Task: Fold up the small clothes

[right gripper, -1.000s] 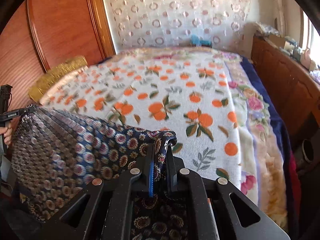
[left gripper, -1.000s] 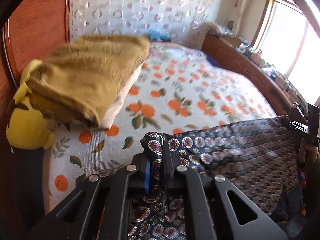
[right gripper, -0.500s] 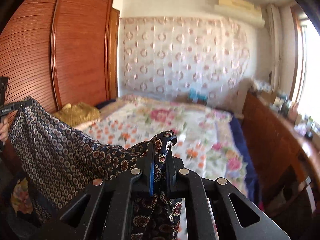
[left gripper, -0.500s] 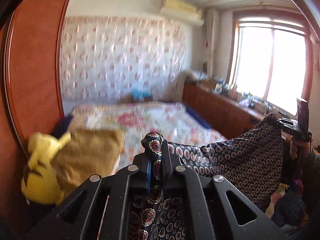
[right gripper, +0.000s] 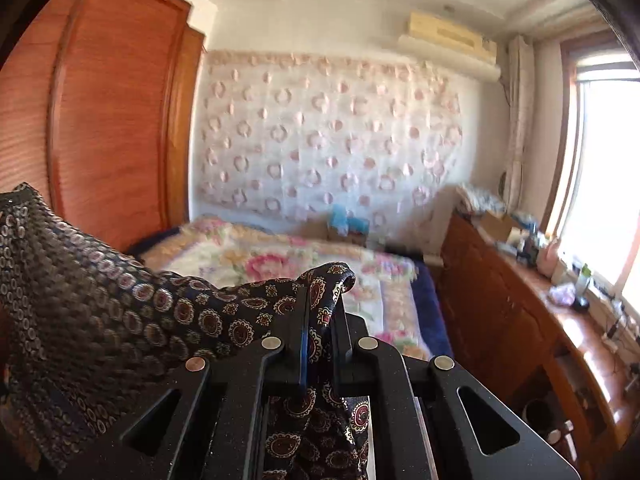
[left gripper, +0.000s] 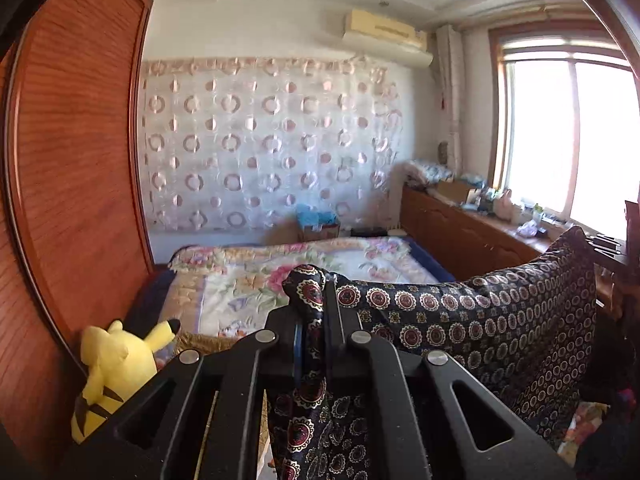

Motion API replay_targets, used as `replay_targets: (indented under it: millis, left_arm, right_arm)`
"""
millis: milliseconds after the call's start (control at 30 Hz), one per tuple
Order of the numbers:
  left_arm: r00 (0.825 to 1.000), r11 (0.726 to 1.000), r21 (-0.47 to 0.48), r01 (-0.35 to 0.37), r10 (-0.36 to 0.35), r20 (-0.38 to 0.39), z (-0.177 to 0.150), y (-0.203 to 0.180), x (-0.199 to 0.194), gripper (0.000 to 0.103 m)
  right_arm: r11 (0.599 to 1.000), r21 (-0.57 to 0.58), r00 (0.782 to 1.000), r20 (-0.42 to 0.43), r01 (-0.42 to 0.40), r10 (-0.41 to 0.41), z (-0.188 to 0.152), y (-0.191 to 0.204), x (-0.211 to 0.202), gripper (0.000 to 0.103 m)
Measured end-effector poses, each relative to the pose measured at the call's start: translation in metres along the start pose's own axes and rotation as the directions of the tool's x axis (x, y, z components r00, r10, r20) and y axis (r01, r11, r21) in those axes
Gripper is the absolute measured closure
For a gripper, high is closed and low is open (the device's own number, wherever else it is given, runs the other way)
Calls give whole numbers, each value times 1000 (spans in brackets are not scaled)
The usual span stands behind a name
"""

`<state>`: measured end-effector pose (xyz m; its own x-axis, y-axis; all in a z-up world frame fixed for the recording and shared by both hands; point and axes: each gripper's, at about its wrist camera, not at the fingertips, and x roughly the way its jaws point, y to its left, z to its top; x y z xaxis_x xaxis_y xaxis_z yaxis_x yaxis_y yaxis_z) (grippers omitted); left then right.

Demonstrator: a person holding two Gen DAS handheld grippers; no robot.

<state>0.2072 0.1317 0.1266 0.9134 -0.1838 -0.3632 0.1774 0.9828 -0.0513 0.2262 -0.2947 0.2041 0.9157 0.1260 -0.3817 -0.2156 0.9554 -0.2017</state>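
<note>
Dark patterned cloth (left gripper: 480, 320), up in the air, stretched wide between 2 grippers, high above the flowered bed (left gripper: 248, 276). Lots of free room over the bed. Tall wooden wardrobe (left gripper: 72, 160) close on the left, long wooden cabinet (right gripper: 520, 320) full of small things on the right. Yellow plush toy (left gripper: 116, 364) low by the wardrobe. No words to read. Left gripper (left gripper: 314, 312) pinching 1 corner tight. Right gripper (right gripper: 322, 312) pinching the other corner tight.

Left gripper (left gripper: 314, 312), right gripper (right gripper: 320, 312): matte black, silver screws, blue pads.
</note>
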Motion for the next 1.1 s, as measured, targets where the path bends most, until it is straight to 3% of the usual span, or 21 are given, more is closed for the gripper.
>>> replay_targets:
  millis: [167, 333, 433, 467, 500, 533, 567, 600, 633, 700, 867, 1000, 1100]
  left_arm:
    - [986, 1000, 0, -26, 26, -165, -51, 0, 96, 94]
    - [967, 998, 34, -50, 57, -247, -85, -5, 146, 94]
    - [961, 997, 67, -28, 46, -274, -91, -12, 150, 76]
    - [959, 997, 70, -26, 44, -280, -90, -15, 146, 64]
    - [960, 997, 73, -15, 35, -276, -90, -16, 141, 55]
    - [964, 997, 77, -3, 23, -267, -89, -18, 133, 54]
    - [965, 997, 79, 3, 18, -263, -90, -21, 125, 47]
    - [965, 997, 77, 8, 13, -262, -90, -24, 117, 32]
    - [966, 997, 74, 13, 7, -259, -89, -25, 113, 27]
    - [969, 996, 76, 40, -20, -247, -92, -33, 96, 26]
    - [964, 992, 74, 103, -81, -254, -105, -48, 71, 25]
    - [924, 990, 20, 138, -122, -363, -130, -59, 72, 25]
    - [906, 985, -17, 174, -167, -389, -148, -66, 73, 25]
  right_arm:
    - [999, 5, 986, -164, 36, -35, -24, 38, 92, 95]
    - [996, -42, 951, -296, 82, -90, -57, 68, 165, 95]
    - [990, -61, 929, -342, 126, -139, -60, 76, 190, 95]
    - [990, -56, 925, -352, 133, -144, -60, 78, 193, 94]
    - [989, -53, 924, -353, 138, -148, -55, 75, 196, 85]
    - [987, -55, 924, -349, 148, -158, -51, 75, 195, 76]
    - [987, -52, 925, -342, 154, -163, -43, 76, 195, 71]
    - [987, -44, 927, -339, 152, -158, -45, 72, 191, 61]
    - [989, -33, 931, -333, 144, -147, -43, 74, 185, 52]
    - [993, -15, 941, -317, 119, -118, -44, 74, 168, 43]
    - [1000, 11, 959, -283, 23, -19, -74, 73, 111, 41]
    - [993, 32, 954, -275, -114, 118, -99, 95, 68, 41]
    - [982, 37, 940, -283, -186, 189, -117, 118, 42, 41]
